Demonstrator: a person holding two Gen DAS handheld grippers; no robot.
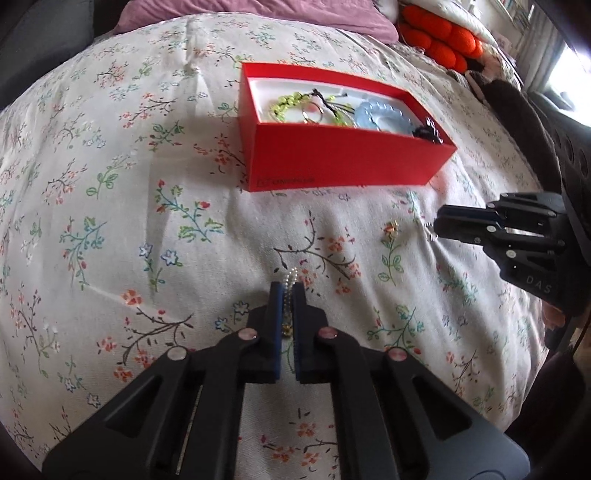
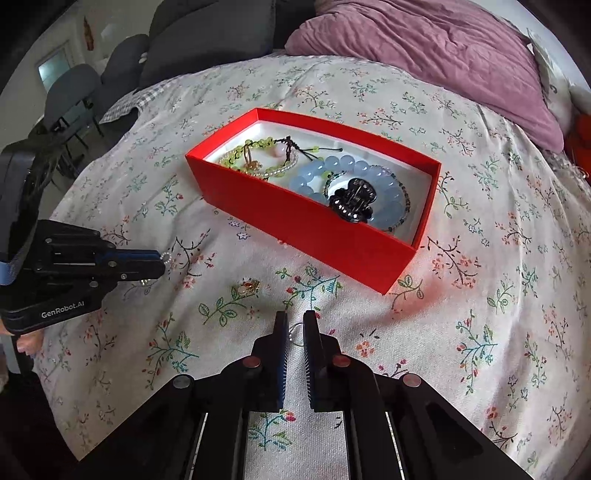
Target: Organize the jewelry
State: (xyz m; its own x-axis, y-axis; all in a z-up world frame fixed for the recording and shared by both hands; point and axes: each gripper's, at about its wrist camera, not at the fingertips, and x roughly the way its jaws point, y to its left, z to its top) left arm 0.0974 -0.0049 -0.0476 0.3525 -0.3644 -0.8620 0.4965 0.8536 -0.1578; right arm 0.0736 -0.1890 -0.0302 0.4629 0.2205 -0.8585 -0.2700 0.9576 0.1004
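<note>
A red box (image 1: 343, 155) sits on the floral bedspread and holds green beads (image 2: 258, 146), a blue bead bracelet (image 2: 343, 168) and a black hair claw (image 2: 352, 201). My left gripper (image 1: 288, 291) is shut on a small pearl chain (image 1: 291, 275), low over the bedspread; it also shows in the right wrist view (image 2: 160, 264). My right gripper (image 2: 295, 321) is nearly closed around a thin silver ring (image 2: 296, 334); it also shows in the left wrist view (image 1: 437, 223). A small gold piece (image 2: 249, 286) lies on the bedspread between the grippers, also in the left wrist view (image 1: 391, 227).
A purple pillow (image 2: 443, 55) lies behind the box. An orange knitted thing (image 1: 439, 35) sits at the far right. Dark chairs (image 2: 122, 62) stand beyond the bed's far left edge.
</note>
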